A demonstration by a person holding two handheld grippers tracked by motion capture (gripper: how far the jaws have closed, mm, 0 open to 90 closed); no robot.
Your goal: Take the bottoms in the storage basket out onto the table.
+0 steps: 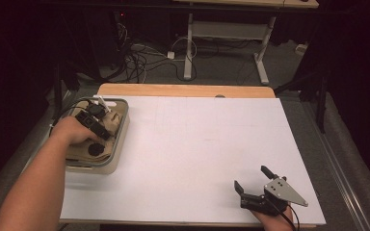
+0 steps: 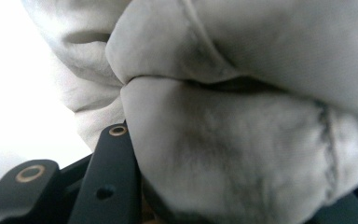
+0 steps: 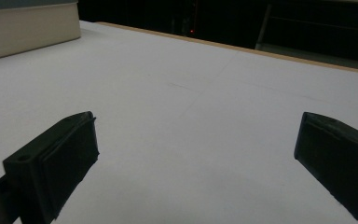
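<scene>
A beige bin (image 1: 120,144) with a grey rim sits at the left edge of the white table (image 1: 197,144), its long axis running from the near side toward the far side, slightly slanted. Inside it lies a crumpled beige cloth (image 1: 113,120) that covers most of the bin's inside; its folds run unevenly and no clear direction can be told.

The left tool (image 1: 92,118) is down inside the bin, held by the person's left hand (image 1: 72,131), pointing toward the far end of the bin and pressed into the cloth. In the left gripper view the cloth (image 2: 242,140) bulges in thick rounded folds right against the camera, with a seam line down the right side and a deep crease across the middle; one black jaw shows at the lower left, touching the fabric. The other jaw is hidden by the cloth, so I cannot tell whether this tool is closed on the fabric or merely pushed against it.

The right tool (image 1: 253,181) rests at the near right part of the table, held by the right hand (image 1: 274,216), pointing toward the far left. Its jaws stand wide apart with nothing between them; in the right gripper view they frame bare table (image 3: 191,116), with the bin's (image 3: 28,28) pale wall at the upper left, well away
</scene>
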